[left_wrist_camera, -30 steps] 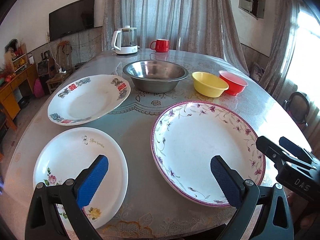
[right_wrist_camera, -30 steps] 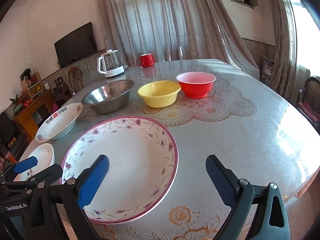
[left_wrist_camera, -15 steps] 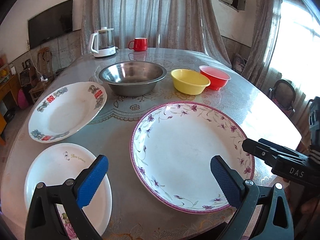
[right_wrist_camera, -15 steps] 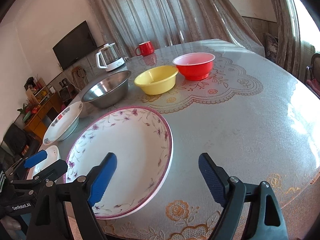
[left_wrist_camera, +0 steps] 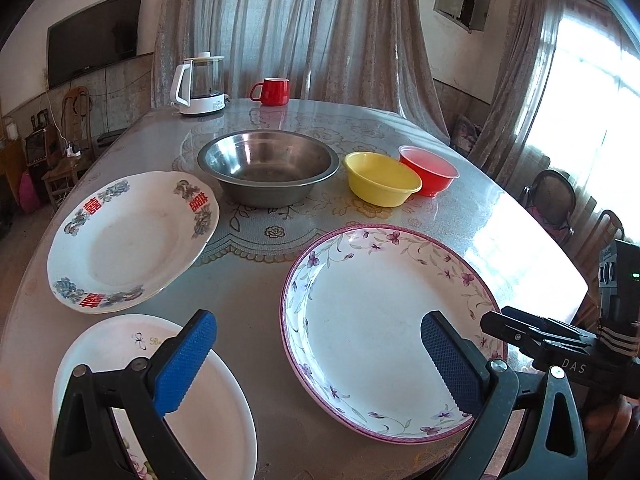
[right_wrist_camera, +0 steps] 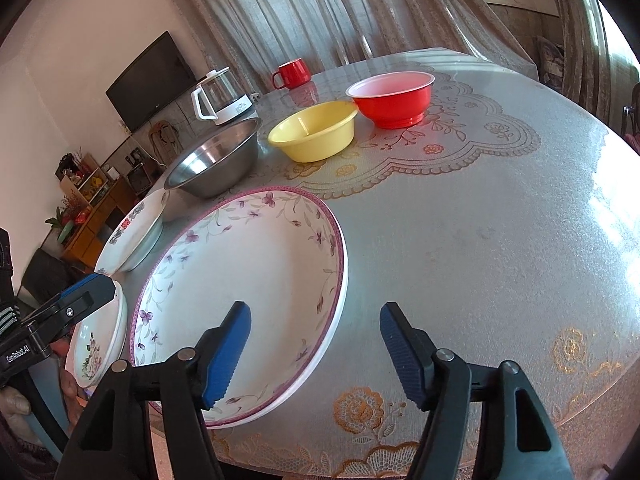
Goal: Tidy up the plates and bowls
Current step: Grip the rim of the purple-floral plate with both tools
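A large purple-flowered plate [left_wrist_camera: 376,332] [right_wrist_camera: 248,272] lies at the table's near edge. My right gripper [right_wrist_camera: 314,320] straddles its near right rim, one finger over the plate's inside and one over the table. Its jaws are closing and the pads are not touching the rim. My left gripper [left_wrist_camera: 318,332] stands wide open and empty, between a small white rose plate [left_wrist_camera: 180,412] [right_wrist_camera: 100,340] and the large plate. Behind them sit a plate with red characters [left_wrist_camera: 128,240] [right_wrist_camera: 136,232], a steel bowl [left_wrist_camera: 270,166] [right_wrist_camera: 216,164], a yellow bowl [left_wrist_camera: 380,178] [right_wrist_camera: 316,132] and a red bowl [left_wrist_camera: 430,168] [right_wrist_camera: 392,100].
A white kettle [left_wrist_camera: 200,86] and a red mug [left_wrist_camera: 272,91] stand at the table's far side. The round table [right_wrist_camera: 480,220] has bare cloth to the right of the large plate. Chairs [left_wrist_camera: 554,200] stand by the window on the right.
The right gripper's jaws have narrowed, and it has sunk and rolled toward the large plate's near rim. The left gripper has turned a little and stayed wide open.
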Motion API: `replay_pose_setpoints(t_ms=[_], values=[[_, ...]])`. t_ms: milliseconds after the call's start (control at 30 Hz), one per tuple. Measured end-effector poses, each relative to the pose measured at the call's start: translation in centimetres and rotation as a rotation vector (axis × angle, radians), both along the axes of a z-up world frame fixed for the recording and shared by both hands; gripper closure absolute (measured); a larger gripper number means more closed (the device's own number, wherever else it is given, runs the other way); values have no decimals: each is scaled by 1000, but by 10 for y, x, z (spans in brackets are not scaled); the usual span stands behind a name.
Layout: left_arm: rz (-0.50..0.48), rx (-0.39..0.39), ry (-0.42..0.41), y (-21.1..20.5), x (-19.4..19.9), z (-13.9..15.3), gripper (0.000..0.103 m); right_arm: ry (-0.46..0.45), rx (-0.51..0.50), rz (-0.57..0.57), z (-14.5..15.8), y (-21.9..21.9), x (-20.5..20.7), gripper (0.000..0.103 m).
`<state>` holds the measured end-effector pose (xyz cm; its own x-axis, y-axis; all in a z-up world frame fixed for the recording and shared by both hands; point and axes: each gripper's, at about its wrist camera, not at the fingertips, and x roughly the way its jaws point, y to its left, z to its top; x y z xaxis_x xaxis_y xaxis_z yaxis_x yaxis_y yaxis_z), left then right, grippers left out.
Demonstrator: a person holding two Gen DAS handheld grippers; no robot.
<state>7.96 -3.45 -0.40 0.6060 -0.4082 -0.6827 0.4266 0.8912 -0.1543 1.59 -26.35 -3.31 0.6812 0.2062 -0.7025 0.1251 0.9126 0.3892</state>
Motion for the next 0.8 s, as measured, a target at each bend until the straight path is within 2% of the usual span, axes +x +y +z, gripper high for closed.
replay_pose_setpoints(t_ms=[33,133,167,233,300,367,400,533,633,733,800], values=[[1,4,13,0,2,-2,0,0,-2,0,0,-1,0,36],[8,13,37,-1,7,-7,2,6,-7,-5,-2,-2,0,48],[6,22,37,-3,9,-8,10,8,-5,-4,-3,-2,0,58],[-5,39,55,-7,14,-12,26,22,0,1,-6,-2,2,69],[-15,41,75,-10,20,-14,31,30,7,3,-8,-2,2,71],[-14,56,97,-11,27,-19,50,31,6,7,-10,-1,3,75],[-12,61,110,-12,30,-21,53,28,3,8,-10,-1,2,75],[-29,83,136,-15,38,-28,60,24,1,17,-10,-1,3,75],[-23,104,160,-16,43,-35,61,23,4,31,-10,-1,4,75],[-31,113,171,-19,43,-38,73,22,0,52,-10,1,6,75],[-22,130,153,-20,40,-39,75,19,-9,66,-10,4,6,75]])
